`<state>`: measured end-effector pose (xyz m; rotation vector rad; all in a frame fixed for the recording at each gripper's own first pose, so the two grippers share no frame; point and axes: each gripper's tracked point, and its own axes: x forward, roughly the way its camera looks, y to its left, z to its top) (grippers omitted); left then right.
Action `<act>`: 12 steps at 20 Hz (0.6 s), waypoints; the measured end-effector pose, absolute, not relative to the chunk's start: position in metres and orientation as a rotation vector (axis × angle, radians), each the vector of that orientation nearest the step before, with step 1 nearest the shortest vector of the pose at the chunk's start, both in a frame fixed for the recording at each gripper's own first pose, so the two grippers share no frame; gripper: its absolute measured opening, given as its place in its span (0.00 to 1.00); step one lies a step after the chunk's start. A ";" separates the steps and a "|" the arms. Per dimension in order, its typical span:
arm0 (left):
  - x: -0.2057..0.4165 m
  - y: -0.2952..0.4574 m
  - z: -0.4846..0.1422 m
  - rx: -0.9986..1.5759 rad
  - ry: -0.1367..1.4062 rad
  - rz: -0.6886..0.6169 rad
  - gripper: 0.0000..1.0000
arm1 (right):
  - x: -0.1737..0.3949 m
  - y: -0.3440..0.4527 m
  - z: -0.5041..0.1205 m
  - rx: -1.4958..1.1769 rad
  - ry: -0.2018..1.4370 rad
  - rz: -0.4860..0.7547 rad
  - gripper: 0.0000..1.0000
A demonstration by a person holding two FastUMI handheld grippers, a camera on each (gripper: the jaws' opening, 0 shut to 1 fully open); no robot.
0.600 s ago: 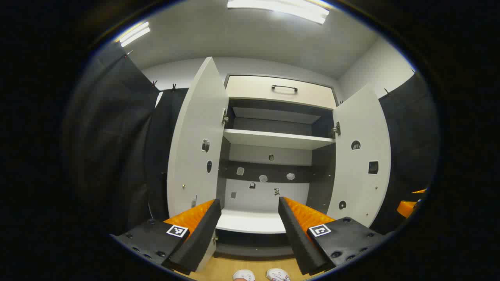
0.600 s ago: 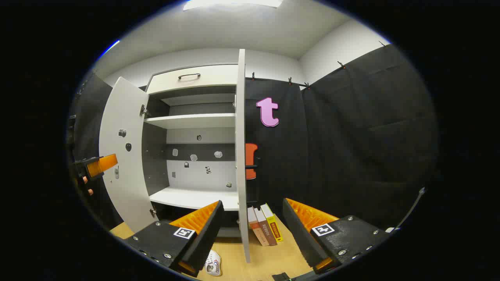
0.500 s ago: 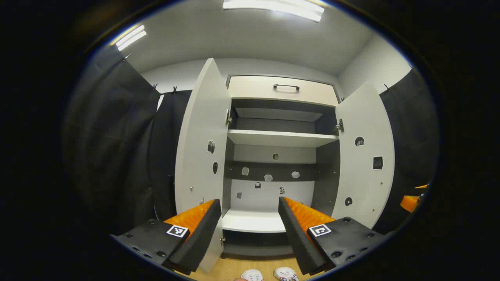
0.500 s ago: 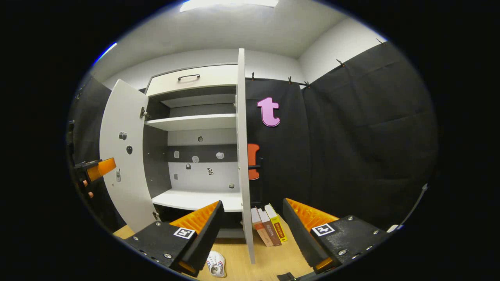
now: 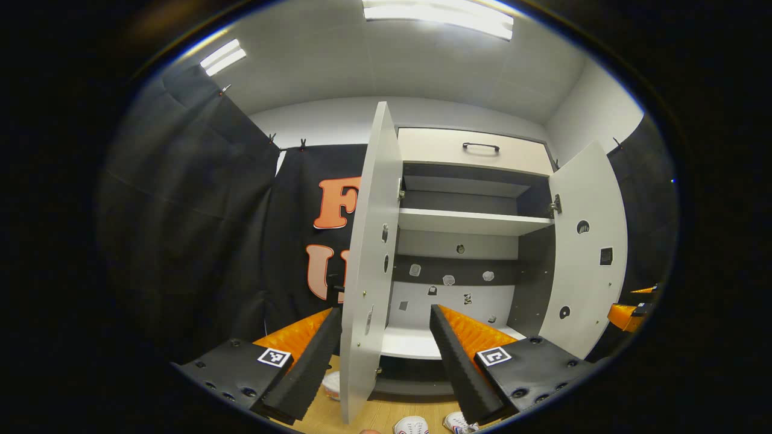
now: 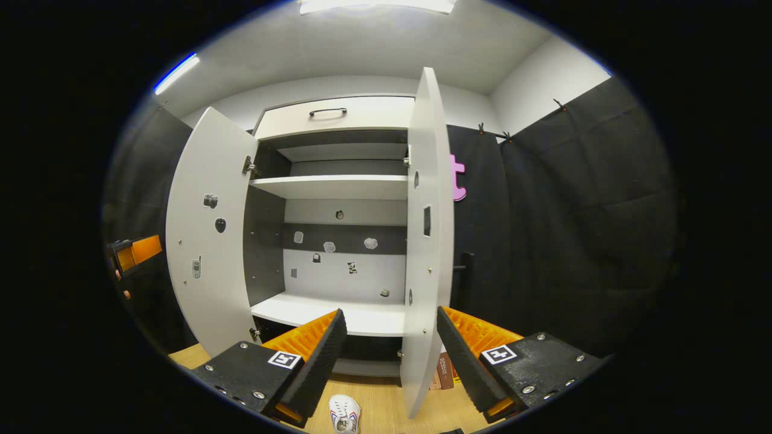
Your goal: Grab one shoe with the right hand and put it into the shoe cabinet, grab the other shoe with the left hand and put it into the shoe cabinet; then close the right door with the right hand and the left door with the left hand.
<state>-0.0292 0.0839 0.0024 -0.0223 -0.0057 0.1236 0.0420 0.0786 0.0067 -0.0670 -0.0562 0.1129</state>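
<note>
**While wide open: shoe cabinet on show, shoes down on the floor**

Lying on the wooden floor (image 6: 380,407), out in front of the shoe cabinet (image 5: 531,283) and not inside it: two white shoes. In the left gripper view, side by side at the very bottom, one shoe (image 5: 411,425) next to the other shoe (image 5: 458,421), both cut off by the edge, so no telling toe from heel. In the right gripper view, one shoe (image 6: 345,413) again, long way pointing toward the cabinet, round end nearest it, partly hidden by a finger.

Inside the cabinet: an upper shelf (image 5: 470,222) and a lower shelf (image 5: 410,343), both white, with small stickers on the back wall. Up on top, a closed drawer (image 5: 446,150) with a dark handle.

Swung out toward the cameras: left door (image 5: 368,265) and right door (image 5: 588,253). Standing on the floor behind the right door: a few books (image 6: 445,371).

Left hand-held gripper (image 5: 384,313): fingers spread wide, holding nothing, with the left door's edge showing between them but not pinched. Right hand-held gripper (image 6: 389,313): also spread wide, holding nothing, with the right door's edge showing between the fingers, not pinched either.

Tucked behind the left door on the floor: a small white thing (image 5: 332,384), too hidden to tell.
</note>
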 end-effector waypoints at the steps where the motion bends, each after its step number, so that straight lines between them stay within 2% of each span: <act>1: -0.029 0.090 0.007 -0.027 -0.008 0.133 0.96 | 0.046 0.082 0.009 -0.066 -0.067 0.104 0.93; 2: -0.029 0.095 0.008 -0.030 -0.011 0.139 0.94 | 0.049 0.088 0.009 -0.058 -0.066 0.105 0.93; 3: -0.029 0.098 0.010 -0.028 -0.017 0.139 0.96 | 0.052 0.094 0.010 -0.049 -0.063 0.113 0.93; 4: -0.028 0.099 0.013 -0.019 -0.026 0.129 0.94 | 0.055 0.099 0.009 -0.044 -0.056 0.114 0.93; 5: -0.027 0.099 0.016 -0.009 -0.036 0.116 0.96 | 0.059 0.102 0.007 -0.045 -0.052 0.111 0.93; 7: -0.024 0.099 0.021 0.004 -0.054 0.090 0.96 | 0.064 0.109 0.000 -0.056 -0.044 0.099 0.93; 12: -0.018 0.096 0.009 -0.028 -0.031 0.041 0.94 | 0.078 0.132 -0.039 -0.101 0.022 0.109 0.93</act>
